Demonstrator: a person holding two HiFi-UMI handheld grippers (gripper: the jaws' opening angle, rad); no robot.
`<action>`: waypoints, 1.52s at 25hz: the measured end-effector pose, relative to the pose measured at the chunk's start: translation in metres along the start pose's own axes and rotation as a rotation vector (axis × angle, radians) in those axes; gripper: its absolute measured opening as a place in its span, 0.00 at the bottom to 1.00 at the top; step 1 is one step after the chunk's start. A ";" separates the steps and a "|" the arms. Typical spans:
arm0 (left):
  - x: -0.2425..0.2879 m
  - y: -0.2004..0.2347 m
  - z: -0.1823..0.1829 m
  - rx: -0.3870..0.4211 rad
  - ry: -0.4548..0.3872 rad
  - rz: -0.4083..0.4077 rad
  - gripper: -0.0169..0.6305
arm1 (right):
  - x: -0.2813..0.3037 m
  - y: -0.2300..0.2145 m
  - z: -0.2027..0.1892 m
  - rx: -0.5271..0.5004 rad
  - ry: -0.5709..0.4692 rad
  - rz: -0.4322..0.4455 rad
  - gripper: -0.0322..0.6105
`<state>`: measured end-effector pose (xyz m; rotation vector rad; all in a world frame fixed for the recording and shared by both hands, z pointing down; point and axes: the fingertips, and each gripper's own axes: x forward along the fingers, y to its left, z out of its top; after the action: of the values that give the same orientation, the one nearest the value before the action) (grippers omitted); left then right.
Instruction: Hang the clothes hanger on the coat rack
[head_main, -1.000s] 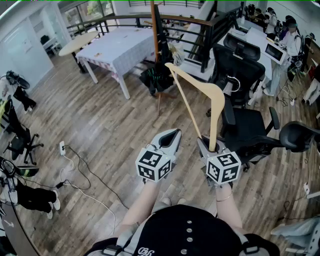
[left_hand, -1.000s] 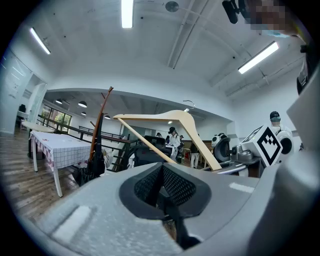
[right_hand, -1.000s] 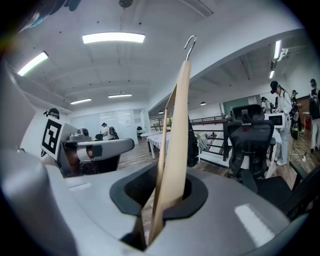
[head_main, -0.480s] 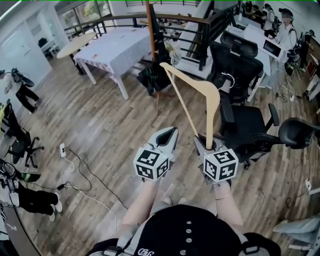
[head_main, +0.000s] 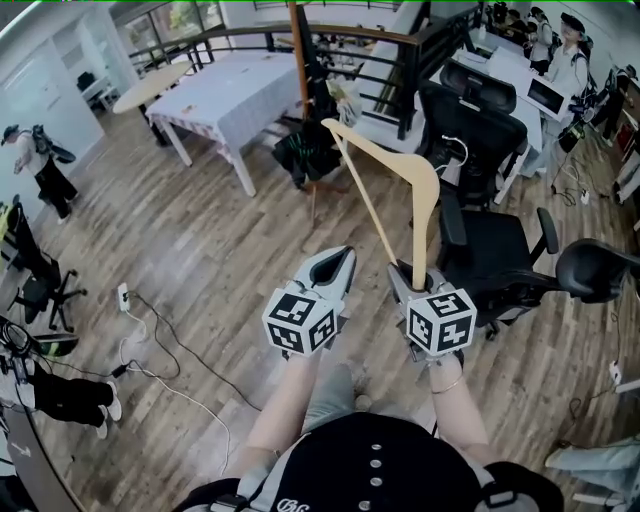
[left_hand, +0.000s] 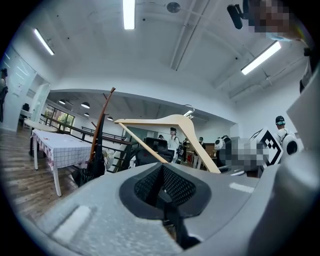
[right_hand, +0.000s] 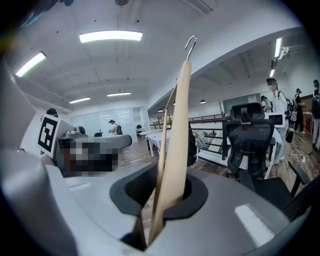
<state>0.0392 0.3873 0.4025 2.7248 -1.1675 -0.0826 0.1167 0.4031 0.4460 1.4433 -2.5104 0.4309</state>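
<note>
Hanger (head_main: 422, 190): pale smooth wood, a triangle with a thin crossbar and a wire hook. It stands up from my right gripper (head_main: 412, 281).
Right gripper: jaws clamped on the hanger's lower corner.
Left gripper (head_main: 336, 268): jaws pressed together, empty, just beside the right one.
Coat rack (head_main: 298, 55): slim brown pole with branching pegs, well beyond the hanger, by the railing at the plank floor's (head_main: 200, 250) far edge.
Around: black mesh office chair (head_main: 478, 125) on the right, cloth-covered table (head_main: 240, 95) on the left.

Wooden hanger (right_hand: 173, 150) upright (coat rack (head_main: 298, 50) beyond).
</note>
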 end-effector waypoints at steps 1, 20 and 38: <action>0.002 0.002 0.001 -0.002 -0.003 0.000 0.02 | 0.003 -0.001 0.001 -0.007 0.003 0.001 0.12; 0.146 0.151 0.041 0.012 -0.010 -0.050 0.02 | 0.181 -0.080 0.096 -0.037 -0.047 -0.036 0.12; 0.228 0.284 0.077 0.035 -0.038 -0.059 0.02 | 0.323 -0.109 0.147 -0.039 -0.047 -0.041 0.12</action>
<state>-0.0144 0.0194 0.3826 2.8005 -1.1090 -0.1229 0.0452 0.0394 0.4295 1.5047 -2.5056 0.3425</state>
